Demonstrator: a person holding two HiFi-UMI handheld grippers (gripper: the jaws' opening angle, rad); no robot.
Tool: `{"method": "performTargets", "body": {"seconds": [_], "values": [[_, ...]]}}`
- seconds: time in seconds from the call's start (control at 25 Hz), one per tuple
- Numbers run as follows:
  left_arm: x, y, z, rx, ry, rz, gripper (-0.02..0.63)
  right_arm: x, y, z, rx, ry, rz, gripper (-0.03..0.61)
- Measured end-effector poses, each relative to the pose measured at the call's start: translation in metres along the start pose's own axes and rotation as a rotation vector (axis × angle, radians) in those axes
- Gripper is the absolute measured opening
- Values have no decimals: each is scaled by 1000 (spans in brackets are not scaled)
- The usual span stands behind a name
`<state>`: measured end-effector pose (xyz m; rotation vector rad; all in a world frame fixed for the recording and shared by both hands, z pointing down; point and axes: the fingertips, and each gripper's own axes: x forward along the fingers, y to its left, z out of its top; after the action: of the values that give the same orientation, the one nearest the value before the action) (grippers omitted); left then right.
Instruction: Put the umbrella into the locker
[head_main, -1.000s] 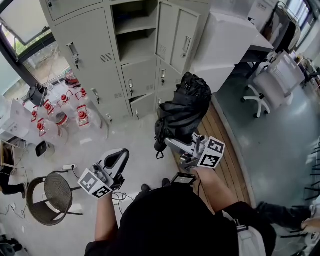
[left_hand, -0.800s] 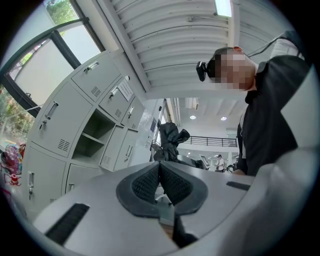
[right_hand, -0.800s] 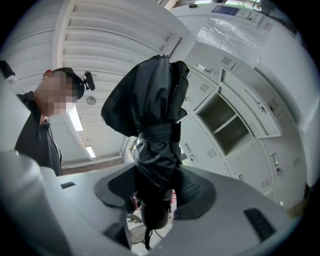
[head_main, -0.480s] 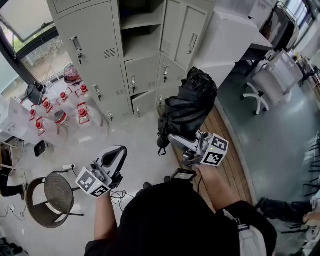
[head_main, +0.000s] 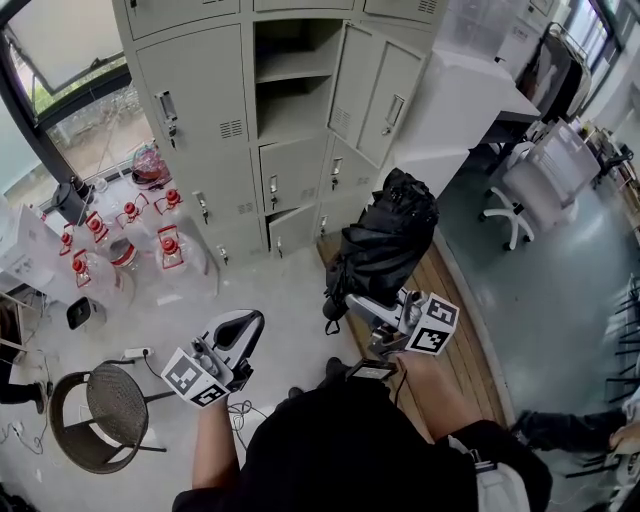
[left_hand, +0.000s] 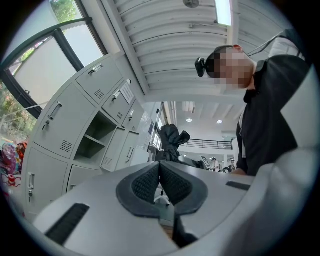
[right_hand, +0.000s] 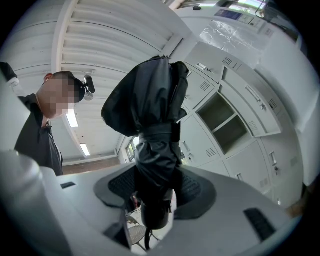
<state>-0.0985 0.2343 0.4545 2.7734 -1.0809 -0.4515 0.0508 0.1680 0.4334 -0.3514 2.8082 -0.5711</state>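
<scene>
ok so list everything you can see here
locker bank: one, pale grey, ahead; one upper compartment open, door swung right
umbrella: one, black, folded, upright in the right gripper
water jugs: several, clear with red caps, on the floor left of the lockers
wicker chair: one, brown, lower left
office chair: at least one, white, right
power strip: one, white, on the floor by the wicker chair
left gripper: grey, jaws shut, empty
right gripper: grey, jaws shut on the umbrella
</scene>
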Motion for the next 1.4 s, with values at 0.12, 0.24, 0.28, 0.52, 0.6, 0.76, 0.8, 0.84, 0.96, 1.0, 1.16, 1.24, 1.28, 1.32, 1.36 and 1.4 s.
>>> {"method": "performTargets", "body": {"seconds": [0.12,0.24,0.28,0.52,0.6,0.76,0.8,0.84,0.96,1.0,1.16,1.24,1.28,1.32,1.36,1.4], "values": [[5,0,-5,-1,11,-17,15,-1,-5,-1,3,-9,-4,215],[14,5,-10,8,30,-24,15,-1,-15,1,8,-16,0,215],[18,8,-11,9,34,-23,15,-1,-19,2,8,-16,3,215],[43,33,-13,11,59,-11,15,10,-46,11,-5,-4,38,215],[58,46,-11,12,67,-10,15,15,-60,18,-6,-1,48,215],[86,69,-11,10,70,-4,15,23,-91,30,6,-6,65,215],[92,74,-11,11,76,-2,15,24,-99,33,9,-6,65,215],[99,79,-11,12,82,1,15,26,-107,36,11,-4,65,215],[120,95,-6,18,91,11,15,32,-131,46,15,7,68,215],[127,100,-4,21,93,16,15,34,-139,50,17,10,73,215],[155,121,3,27,98,35,15,42,-167,66,20,25,94,215],[169,131,6,34,100,45,15,48,-180,73,20,34,110,215],[176,136,7,36,101,51,15,51,-187,77,21,40,118,215],[183,142,8,37,102,57,15,53,-193,79,21,46,128,215],[190,147,7,37,103,63,15,55,-200,81,23,51,138,215],[197,151,7,36,103,67,15,57,-206,83,25,57,149,215]]}}
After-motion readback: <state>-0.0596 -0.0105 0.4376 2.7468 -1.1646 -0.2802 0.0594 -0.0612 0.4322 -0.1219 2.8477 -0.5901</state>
